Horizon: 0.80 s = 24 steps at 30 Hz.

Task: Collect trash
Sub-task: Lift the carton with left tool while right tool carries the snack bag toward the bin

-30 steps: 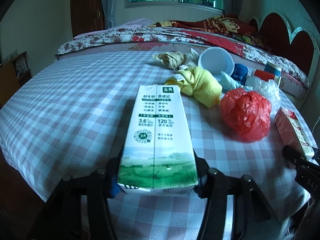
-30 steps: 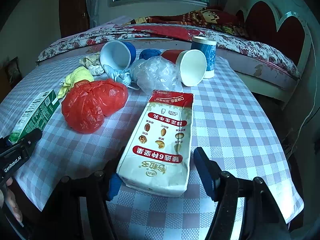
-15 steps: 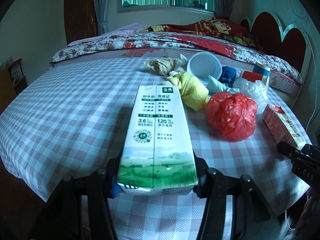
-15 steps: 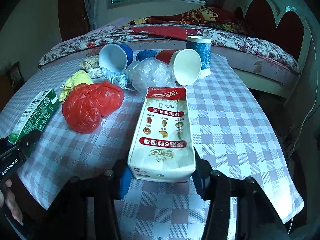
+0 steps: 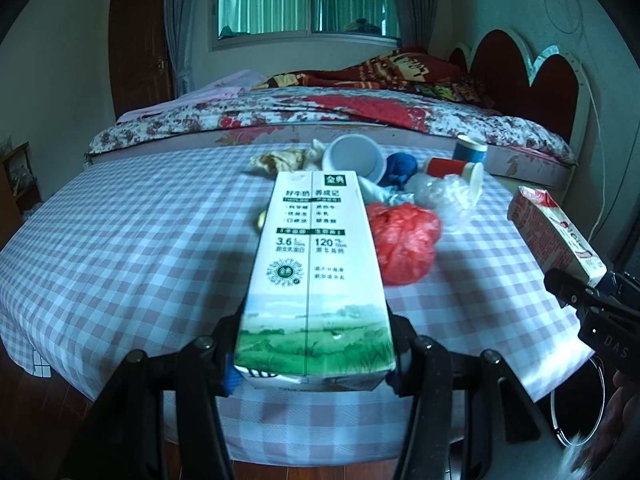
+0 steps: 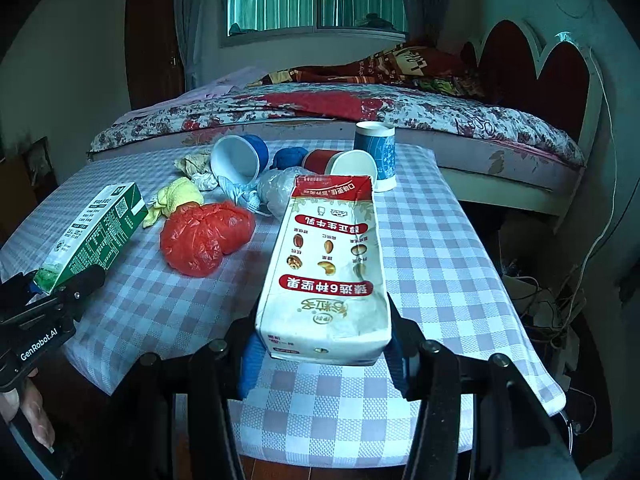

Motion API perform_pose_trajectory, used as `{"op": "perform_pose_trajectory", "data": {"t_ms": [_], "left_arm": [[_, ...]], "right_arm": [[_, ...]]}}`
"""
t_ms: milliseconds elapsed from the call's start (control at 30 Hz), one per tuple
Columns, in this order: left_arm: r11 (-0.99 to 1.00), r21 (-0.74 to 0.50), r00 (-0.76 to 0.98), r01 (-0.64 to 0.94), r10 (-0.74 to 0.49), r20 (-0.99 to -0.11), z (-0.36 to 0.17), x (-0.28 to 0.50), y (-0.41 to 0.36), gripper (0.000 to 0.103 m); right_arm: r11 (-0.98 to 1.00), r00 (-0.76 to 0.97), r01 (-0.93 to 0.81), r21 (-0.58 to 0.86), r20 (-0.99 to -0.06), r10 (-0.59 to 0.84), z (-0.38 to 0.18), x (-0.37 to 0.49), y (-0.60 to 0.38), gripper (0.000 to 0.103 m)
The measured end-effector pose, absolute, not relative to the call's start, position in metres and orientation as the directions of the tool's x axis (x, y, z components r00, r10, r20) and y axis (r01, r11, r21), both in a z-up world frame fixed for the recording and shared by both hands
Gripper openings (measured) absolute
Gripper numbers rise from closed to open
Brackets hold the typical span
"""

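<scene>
Both cartons now hang clear of the bench (image 6: 420,240), green milk carton (image 5: 314,272) clenched in left gripper (image 5: 314,364) fingers, red-and-white carton (image 6: 328,272) in right gripper (image 6: 322,356), ready for binning.

Two drink cartons show: a green-and-white milk carton (image 5: 312,276) and a red-and-white nut-milk carton (image 6: 328,268). There are three paper cups: a blue one lying on its side (image 6: 240,158), a red one lying on its side (image 6: 340,162) and a blue one standing upright (image 6: 375,152). One red plastic bag (image 6: 204,236), one clear plastic bag (image 6: 276,192), one yellow cloth (image 6: 176,198), one blue wad (image 6: 290,158) and two claws complete the count: left claw (image 5: 314,364), right claw (image 6: 322,354)
</scene>
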State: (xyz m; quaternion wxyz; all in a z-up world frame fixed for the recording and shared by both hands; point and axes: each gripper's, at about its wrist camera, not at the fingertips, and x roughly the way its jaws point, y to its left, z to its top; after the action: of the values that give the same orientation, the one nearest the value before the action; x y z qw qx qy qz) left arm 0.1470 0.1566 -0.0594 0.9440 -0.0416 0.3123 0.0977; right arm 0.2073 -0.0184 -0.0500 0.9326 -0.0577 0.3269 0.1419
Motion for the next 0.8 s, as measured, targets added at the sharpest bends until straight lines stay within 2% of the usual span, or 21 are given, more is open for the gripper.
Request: {"op": "perform_pose_trajectory", "data": {"t_ms": [433, 800], "left_arm": [[0.998, -0.025, 0.826, -0.058, 0.034, -0.562, -0.041, 0.136, 0.093, 0.054], [0.990, -0.024, 0.825, 0.139, -0.129, -0.550, -0.034, 0.131, 0.015, 0.054]], "right_arm": [[0.976, 0.806, -0.218, -0.013, -0.566, 0.173, -0.025, 0.167, -0.076, 0.053], [0.997, 0.827, -0.074, -0.039, -0.561, 0.039, -0.022, 0.139, -0.154, 0.053]]}}
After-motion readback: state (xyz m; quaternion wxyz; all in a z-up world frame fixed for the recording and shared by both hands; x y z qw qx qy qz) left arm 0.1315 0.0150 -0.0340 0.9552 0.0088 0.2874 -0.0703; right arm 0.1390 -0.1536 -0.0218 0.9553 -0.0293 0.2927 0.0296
